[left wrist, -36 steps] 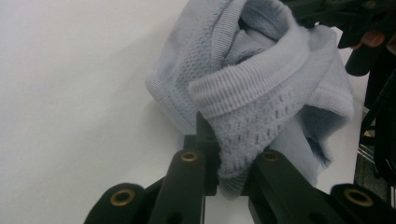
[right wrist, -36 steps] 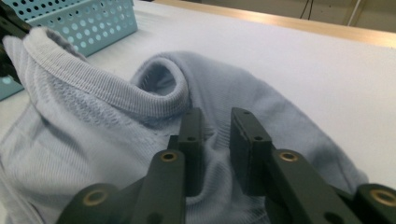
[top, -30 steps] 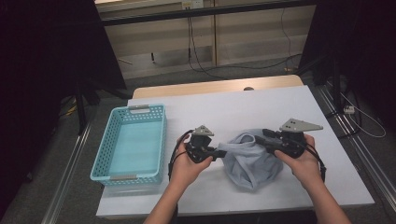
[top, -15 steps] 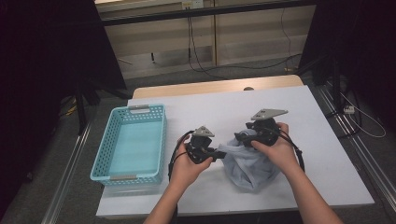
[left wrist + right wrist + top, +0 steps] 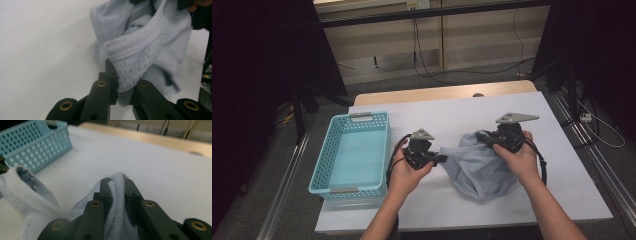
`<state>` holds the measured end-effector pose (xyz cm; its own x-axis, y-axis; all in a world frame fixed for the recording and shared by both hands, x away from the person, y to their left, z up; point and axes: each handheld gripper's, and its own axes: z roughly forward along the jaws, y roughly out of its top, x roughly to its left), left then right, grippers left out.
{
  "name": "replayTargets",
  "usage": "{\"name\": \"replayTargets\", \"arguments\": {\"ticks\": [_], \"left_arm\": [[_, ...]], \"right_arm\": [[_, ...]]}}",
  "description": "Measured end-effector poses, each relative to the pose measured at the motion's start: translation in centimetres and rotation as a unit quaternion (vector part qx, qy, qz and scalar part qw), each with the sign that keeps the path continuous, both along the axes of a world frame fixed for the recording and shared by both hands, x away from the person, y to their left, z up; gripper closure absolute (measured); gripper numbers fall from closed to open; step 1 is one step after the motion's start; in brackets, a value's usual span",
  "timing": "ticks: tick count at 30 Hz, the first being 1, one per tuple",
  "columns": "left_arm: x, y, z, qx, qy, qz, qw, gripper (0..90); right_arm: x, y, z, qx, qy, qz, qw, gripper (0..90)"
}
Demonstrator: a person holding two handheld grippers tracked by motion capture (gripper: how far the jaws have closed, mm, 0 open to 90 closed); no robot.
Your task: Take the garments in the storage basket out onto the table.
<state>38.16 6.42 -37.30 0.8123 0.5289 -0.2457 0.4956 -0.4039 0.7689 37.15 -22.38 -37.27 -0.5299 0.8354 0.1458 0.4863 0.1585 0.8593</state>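
A pale blue knitted garment (image 5: pixel 477 167) is hanging bunched over the white table (image 5: pixel 452 115), both grippers, left (image 5: pixel 439 160) and right (image 5: pixel 482 136), clamping its ribbed edge, and the turquoise basket (image 5: pixel 384 150) at left is waiting empty.

The garment (image 5: pixel 477 167) is a pale grey-blue knitted piece with a ribbed hem and a small open-work pattern in the knit. It is crumpled, not folded, and stretched between 2 gripped points of its ribbed edge, 1 at its left side and 1 at its upper right. The lower part hangs as a loose pouch on the white surface (image 5: pixel 452 115), nearer to the front edge and right of the middle.
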Motion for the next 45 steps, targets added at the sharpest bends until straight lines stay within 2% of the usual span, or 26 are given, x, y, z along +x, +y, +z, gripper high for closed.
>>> {"name": "replayTargets", "arguments": {"ticks": [2, 5, 6, 8, 9, 11, 13, 16, 20, 25, 27, 29, 31, 35, 38, 41, 45], "left_arm": [[0.0, 0.6, 1.2, -0.005, -0.019, 0.008, 0.9998, 86.9], [-0.3, 1.1, 2.4, -0.017, -0.041, 0.017, 0.9988, 86.9], [-0.3, 1.2, 2.6, -0.022, -0.043, 0.017, 0.9987, 86.9], [-0.5, 1.1, 2.6, -0.015, -0.050, 0.015, 0.9985, 86.9], [-0.6, 0.9, 2.5, -0.012, -0.047, 0.012, 0.9987, 86.9], [-0.5, 0.6, 1.8, -0.004, -0.041, 0.007, 0.9991, 86.7], [-0.5, 0.2, 1.0, 0.002, -0.032, 0.000, 0.9995, 86.4], [-0.7, -0.7, 0.0, 0.015, -0.024, -0.013, 0.9995, 85.4], [-0.9, -1.7, -1.1, 0.031, -0.015, -0.024, 0.9991, 79.0], [-0.8, -1.7, -1.8, 0.038, -0.007, -0.018, 0.9991, 70.9], [-0.9, -1.8, -2.0, 0.045, -0.008, -0.019, 0.9988, 66.8], [-0.9, -1.8, -2.3, 0.051, -0.012, -0.016, 0.9985, 60.5], [-0.9, -1.7, -2.6, 0.057, -0.015, -0.011, 0.9982, 53.0], [-0.8, -1.6, -3.2, 0.068, -0.008, -0.005, 0.9977, 40.3], [-0.9, -1.7, -3.3, 0.070, -0.008, -0.009, 0.9975, 37.1], [-1.0, -1.7, -3.2, 0.064, -0.011, -0.009, 0.9979, 35.0], [-1.1, -1.2, -3.0, 0.064, -0.013, -0.006, 0.9979, 41.0]], "right_arm": [[-0.2, -0.2, 1.5, 0.014, -0.025, -0.001, 0.9996, 80.4], [-0.7, -0.3, 3.5, 0.038, -0.066, -0.001, 0.9971, 80.0], [-0.9, -0.2, 3.9, 0.043, -0.076, 0.000, 0.9962, 79.7], [-1.3, -0.2, 4.1, 0.043, -0.096, -0.003, 0.9944, 78.8], [-1.5, -0.2, 3.9, 0.042, -0.097, -0.002, 0.9944, 78.6], [-2.0, -0.4, 2.9, 0.045, -0.088, -0.006, 0.9951, 78.5], [-2.5, -0.7, 1.4, 0.039, -0.081, -0.008, 0.9960, 78.5], [-3.3, -1.5, -1.0, 0.045, -0.065, -0.014, 0.9968, 78.7], [-4.3, -2.3, -3.3, 0.022, -0.045, -0.023, 0.9985, 79.0], [-4.8, -2.8, -5.7, 0.003, -0.014, -0.026, 0.9996, 79.1], [-4.8, -2.7, -6.2, -0.008, -0.002, -0.023, 0.9997, 79.1], [-4.8, -2.6, -6.4, -0.013, 0.000, -0.024, 0.9996, 79.1], [-4.7, -2.6, -6.4, -0.013, 0.000, -0.029, 0.9995, 79.0], [-4.7, -2.8, -6.6, -0.002, 0.001, -0.042, 0.9991, 78.9], [-4.6, -2.8, -6.8, 0.010, 0.005, -0.048, 0.9988, 78.5], [-4.4, -2.7, -7.0, 0.017, 0.007, -0.052, 0.9985, 78.2], [-4.4, -2.7, -7.2, 0.019, 0.012, -0.051, 0.9985, 78.1]]}}
